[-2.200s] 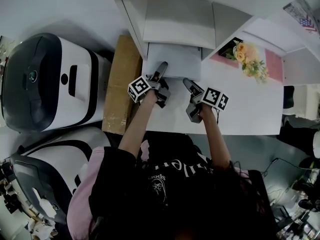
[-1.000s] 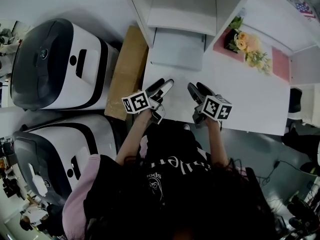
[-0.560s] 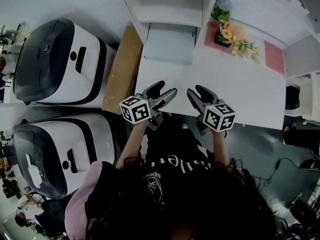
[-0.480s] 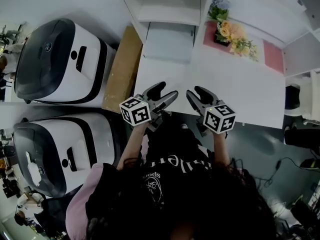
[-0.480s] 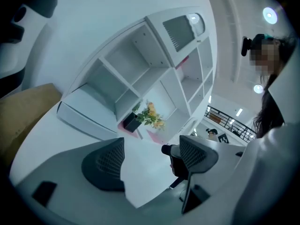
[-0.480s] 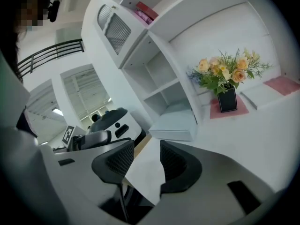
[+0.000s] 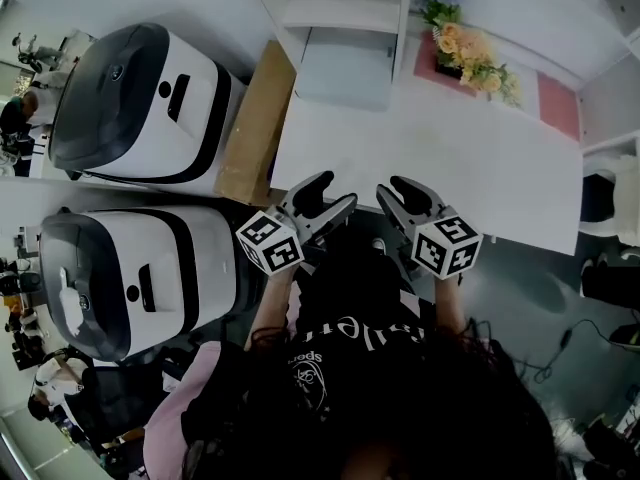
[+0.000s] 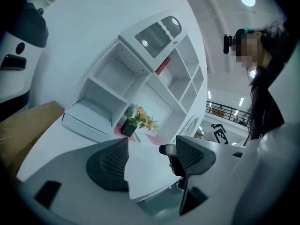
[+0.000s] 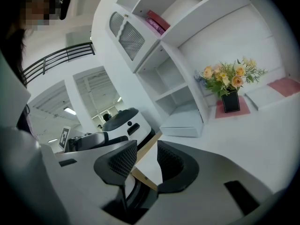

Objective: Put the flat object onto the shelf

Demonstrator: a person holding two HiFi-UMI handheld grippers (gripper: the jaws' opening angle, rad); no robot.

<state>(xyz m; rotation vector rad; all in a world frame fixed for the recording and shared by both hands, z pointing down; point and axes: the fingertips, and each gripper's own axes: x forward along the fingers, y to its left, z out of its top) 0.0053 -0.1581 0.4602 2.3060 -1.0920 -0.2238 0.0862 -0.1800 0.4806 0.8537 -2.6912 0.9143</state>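
The flat object (image 7: 345, 65), a pale grey-white box, lies in the bottom compartment of the white shelf (image 7: 345, 8), its front part sticking out over the table. It also shows in the left gripper view as the flat object (image 8: 86, 121) and in the right gripper view as the flat object (image 9: 183, 124). My left gripper (image 7: 332, 192) and right gripper (image 7: 397, 190) hover side by side at the table's near edge, well back from the box. Both pairs of jaws are closing with nothing between them. A gap still shows between the pads of the left gripper (image 8: 150, 156) and the right gripper (image 9: 146, 161).
The white table (image 7: 470, 158) carries a flower pot (image 7: 470, 56) on a pink mat, with a second pink mat (image 7: 557, 103) to its right. A brown board (image 7: 255, 128) lies along the table's left side. Two large white-and-black machines (image 7: 140, 98) (image 7: 130, 278) stand further left.
Both grippers have drawn back from the box at the shelf to the table's near edge. Their jaws stand narrower than before, the right pair most.
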